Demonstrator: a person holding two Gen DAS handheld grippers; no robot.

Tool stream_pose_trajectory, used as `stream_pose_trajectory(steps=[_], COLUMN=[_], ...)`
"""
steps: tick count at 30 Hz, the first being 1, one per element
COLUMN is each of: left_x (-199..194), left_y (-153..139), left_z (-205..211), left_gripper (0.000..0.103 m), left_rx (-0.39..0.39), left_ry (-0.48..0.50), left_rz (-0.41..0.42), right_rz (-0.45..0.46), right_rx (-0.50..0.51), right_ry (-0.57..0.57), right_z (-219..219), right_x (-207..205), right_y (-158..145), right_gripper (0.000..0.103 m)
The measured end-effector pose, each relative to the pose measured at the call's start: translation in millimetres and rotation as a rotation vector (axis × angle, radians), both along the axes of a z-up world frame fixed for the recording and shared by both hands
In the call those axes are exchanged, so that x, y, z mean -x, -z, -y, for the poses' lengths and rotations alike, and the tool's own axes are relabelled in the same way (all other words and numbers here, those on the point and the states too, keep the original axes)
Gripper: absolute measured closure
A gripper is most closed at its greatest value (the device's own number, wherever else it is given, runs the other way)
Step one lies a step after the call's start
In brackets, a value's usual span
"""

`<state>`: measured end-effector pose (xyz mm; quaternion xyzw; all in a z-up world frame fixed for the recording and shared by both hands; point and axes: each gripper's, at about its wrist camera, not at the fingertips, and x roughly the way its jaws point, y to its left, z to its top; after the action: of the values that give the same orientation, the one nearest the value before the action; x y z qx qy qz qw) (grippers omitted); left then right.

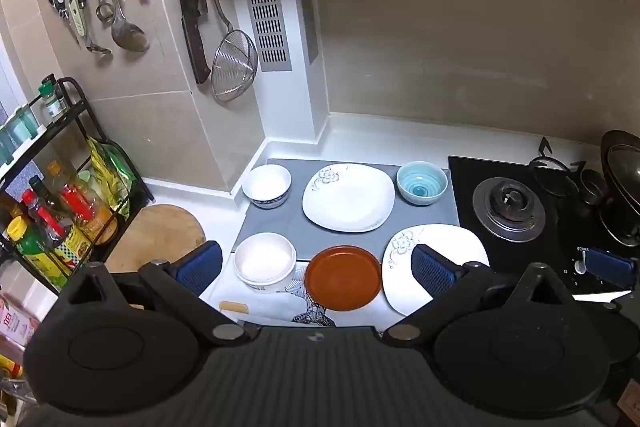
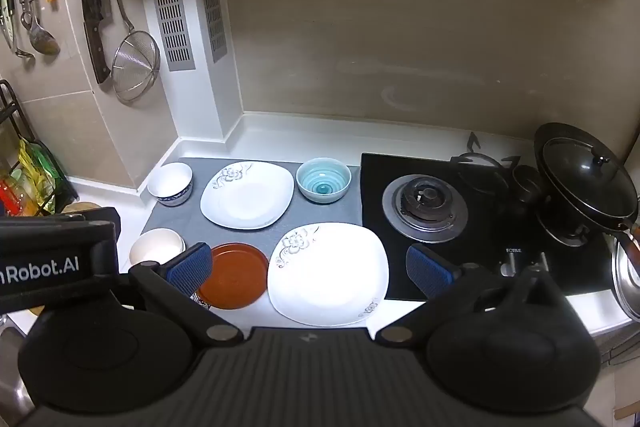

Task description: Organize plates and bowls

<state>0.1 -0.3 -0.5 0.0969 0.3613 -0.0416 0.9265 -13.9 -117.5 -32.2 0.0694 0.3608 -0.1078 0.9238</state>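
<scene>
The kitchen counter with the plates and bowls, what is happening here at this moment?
A person holds two grippers above the counter, and nothing is picked up yet. The left gripper and the right gripper are both open and empty. Two white square plates with flower prints, a round brown plate, a light blue bowl, a white bowl with a blue base and a plain white bowl lie apart, unstacked, beside the black gas stove.

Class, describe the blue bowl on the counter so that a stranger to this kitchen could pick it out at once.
Start at the black gas hob. Just to its left lies a grey mat, and the blue bowl stands on the mat's far corner nearest the hob. It alone is pale blue with darker rings inside; the other bowls are white.
</scene>
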Motion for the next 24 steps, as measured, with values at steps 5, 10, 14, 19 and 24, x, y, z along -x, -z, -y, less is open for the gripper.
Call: stream_pose_trajectory(steps=[5, 10, 14, 19, 24], left_x=[2.3, 21.4, 26.7, 31.2, 36.2], left_y=[-3.6, -2.3, -1.2, -1.1, -3.0], left_z=[6.1, 12.4, 16.0, 17.6, 17.2], left_gripper=[0.002, 0.002, 0.002, 0.002, 0.001], left_rx=[-0.018, -0.031, -0.024, -0.025, -0.021], left_ry=[0.014, 0.003, -0.003, -0.004, 0.000], left_rz=[-0.021, 0.017, 0.013, 0.007, -0.003], right_rz=[-0.029, -0.024, -0.037, -0.046, -0.042], right_rx=[-0.012, -0.010, -0.022, -0.025, -0.028], right_ry=[-0.020, -0.017, -0.015, -0.015, -0.018], right_z=[-3.5, -0.1, 6.5, 7.5, 5.6], right_x=[-1.8, 13.6, 22.0, 24.4, 29.2], right_y=[7.4, 1.5, 5.9, 4.6, 0.5], right_gripper=[0.000, 0.000, 0.000, 0.000, 0.000])
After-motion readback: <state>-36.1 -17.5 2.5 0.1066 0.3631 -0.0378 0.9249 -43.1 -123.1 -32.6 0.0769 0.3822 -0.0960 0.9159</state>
